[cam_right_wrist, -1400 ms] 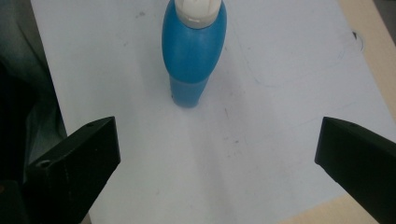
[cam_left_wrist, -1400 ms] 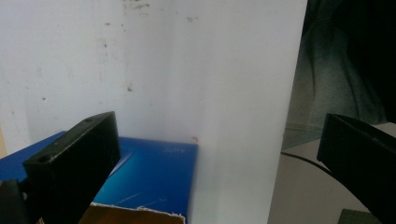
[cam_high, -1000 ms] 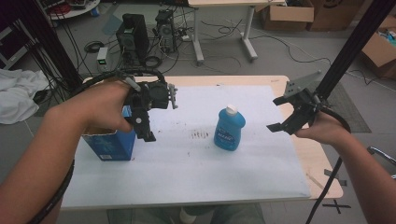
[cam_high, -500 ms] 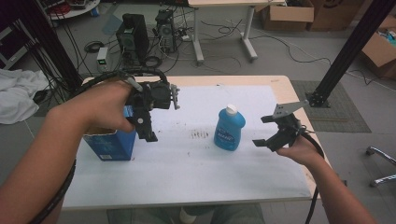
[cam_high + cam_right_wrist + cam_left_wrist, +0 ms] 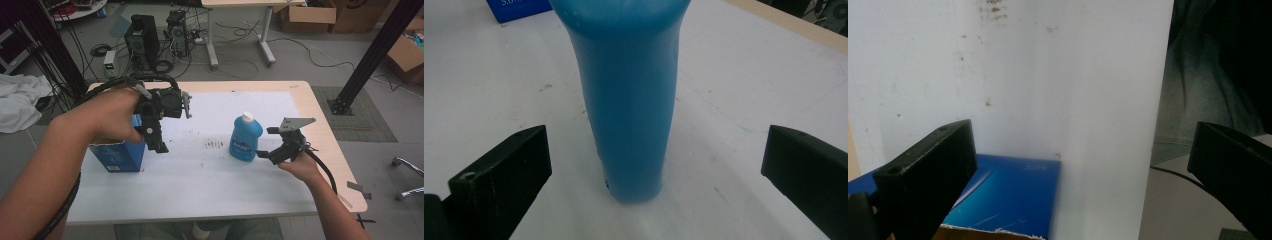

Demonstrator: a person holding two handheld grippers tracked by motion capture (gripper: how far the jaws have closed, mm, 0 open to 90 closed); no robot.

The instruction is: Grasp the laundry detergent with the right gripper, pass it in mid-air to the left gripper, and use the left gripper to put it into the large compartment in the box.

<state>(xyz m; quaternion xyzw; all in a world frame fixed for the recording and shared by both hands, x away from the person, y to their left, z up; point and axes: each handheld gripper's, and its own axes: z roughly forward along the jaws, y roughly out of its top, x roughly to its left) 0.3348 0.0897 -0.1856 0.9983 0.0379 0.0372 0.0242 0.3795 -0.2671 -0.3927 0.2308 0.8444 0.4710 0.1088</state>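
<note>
Beside blue bottle (image 5: 245, 138) | right hand-held gripper (image 5: 264, 144) level, jaws spread

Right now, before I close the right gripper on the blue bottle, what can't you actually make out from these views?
- Blue bottle: cap and shoulder cut off by the top edge of the right gripper view.
- Bottle label: print too small in the high view.
- Blue box: upper part hidden behind the left hand and left gripper in the high view; cut by the bottom edge of the left gripper view.
- Right gripper: jaws wide, not yet touching the bottle.
</note>
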